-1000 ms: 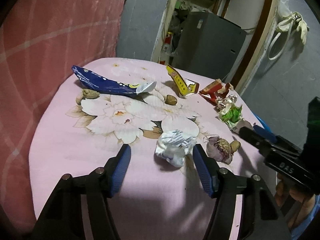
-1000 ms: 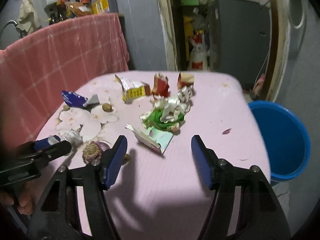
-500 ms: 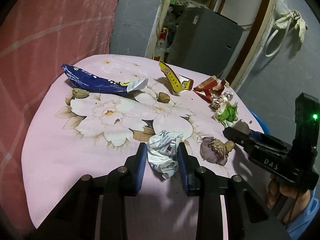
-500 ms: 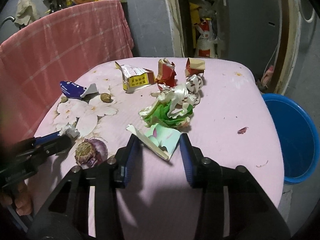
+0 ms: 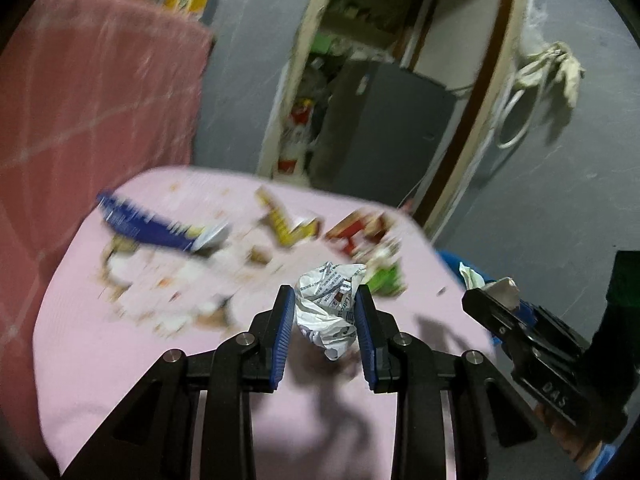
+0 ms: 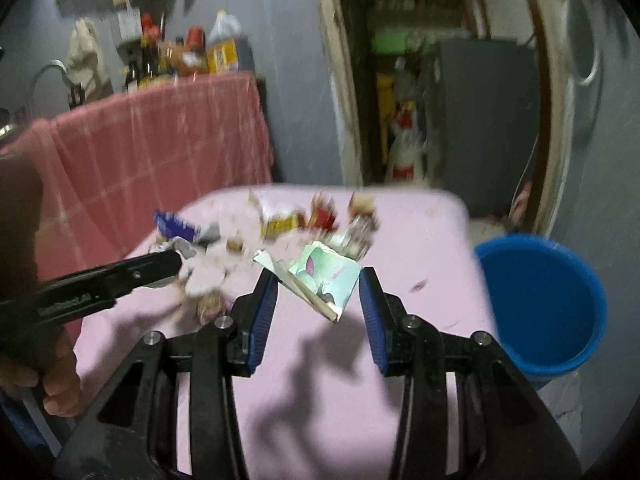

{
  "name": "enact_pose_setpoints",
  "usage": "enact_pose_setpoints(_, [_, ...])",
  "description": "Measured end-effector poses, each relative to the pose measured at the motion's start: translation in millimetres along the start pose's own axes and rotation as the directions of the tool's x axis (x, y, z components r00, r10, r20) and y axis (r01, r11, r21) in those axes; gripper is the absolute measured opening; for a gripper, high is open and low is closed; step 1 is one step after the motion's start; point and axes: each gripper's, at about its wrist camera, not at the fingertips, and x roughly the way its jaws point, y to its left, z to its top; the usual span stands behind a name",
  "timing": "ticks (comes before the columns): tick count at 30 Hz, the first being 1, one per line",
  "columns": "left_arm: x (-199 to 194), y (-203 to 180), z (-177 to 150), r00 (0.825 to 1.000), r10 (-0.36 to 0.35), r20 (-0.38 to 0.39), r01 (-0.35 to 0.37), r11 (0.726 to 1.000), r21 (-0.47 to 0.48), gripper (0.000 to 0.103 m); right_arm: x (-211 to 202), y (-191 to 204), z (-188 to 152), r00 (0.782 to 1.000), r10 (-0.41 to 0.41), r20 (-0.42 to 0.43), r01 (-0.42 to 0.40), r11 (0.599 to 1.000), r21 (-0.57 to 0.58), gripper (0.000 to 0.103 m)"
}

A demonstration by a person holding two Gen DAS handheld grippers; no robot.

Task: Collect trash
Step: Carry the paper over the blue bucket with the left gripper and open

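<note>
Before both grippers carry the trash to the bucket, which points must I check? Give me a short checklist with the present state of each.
1. Left gripper shut on crumpled white paper: ok.
2. Right gripper shut on pale green carton: ok.
3. Both pieces lifted clear of the pink table: ok, shadows lie below them.
4. Blue bucket open, beside the table's right edge: ok.
5. Room left in the bucket: cannot tell.
6. Grip firmness: cannot tell, picture blurred.
</note>
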Motion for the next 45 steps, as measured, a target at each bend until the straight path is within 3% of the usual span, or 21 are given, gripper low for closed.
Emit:
enact_pose_setpoints(3, [4.6, -31.0, 14.9, 0.996, -0.048, 0.077, 0.044, 0.998, 0.051, 0.026, -19.2, -13.0, 11.0, 0.995, -0.045, 0.093, 0.046, 0.999, -0.006, 0.041])
enact_pose_setpoints(7, [19.3, -73.1, 33.3, 0.979, -0.126, 0.159, 0.109, 0.987, 0.114, 0.026, -43.0, -44.0, 27.5, 0.970, -0.118, 0.212, 0.122, 0.992, -0.008, 0.042])
enact_pose_setpoints(12, [50.7, -119.4, 52.2, 0.962, -0.201, 0.187, 0.170, 0.971, 0.171, 0.026, -50.9, -82.3, 41.2, 0.948, -0.196, 0.251, 0.207, 0.978, -0.016, 0.042])
enact_pose_setpoints(19, [112.5, -169.6, 60.7, 0.972, -0.225, 0.073, 0.208, 0.959, 0.192, 0.026, -46.8, -148.1, 35.9, 0.931, -0.284, 0.231, 0.286, 0.958, 0.024, 0.042])
enact_pose_setpoints(25, [164.1, -192.9, 53.6, 0.978, -0.190, -0.083, 0.202, 0.962, 0.182, 0.026, -26.1, -190.2, 13.0, 0.944, -0.297, 0.145, 0.286, 0.953, 0.096, 0.042])
enact_pose_setpoints(30, [201.1, -198.9, 42.0, 0.964, -0.170, -0.203, 0.202, 0.968, 0.148, 0.026, -4.1, -218.0, -8.6, 0.955, -0.293, 0.048, 0.281, 0.944, 0.169, 0.042])
enact_pose_setpoints(36, [230.6, -196.3, 32.1, 0.948, -0.151, -0.280, 0.193, 0.973, 0.129, 0.030, 13.3, -239.7, -24.1, 0.960, -0.280, -0.026, 0.278, 0.932, 0.234, 0.043])
enact_pose_setpoints(39, [237.6, -192.3, 29.5, 0.942, -0.150, -0.300, 0.191, 0.975, 0.111, 0.040, 17.8, -247.0, -26.3, 0.959, -0.281, -0.047, 0.283, 0.924, 0.257, 0.044])
enact_pose_setpoints(45, [235.7, -184.9, 33.4, 0.939, -0.156, -0.307, 0.184, 0.981, 0.063, 0.046, 22.4, -252.5, -21.9, 0.959, -0.276, -0.066, 0.283, 0.916, 0.286, 0.055])
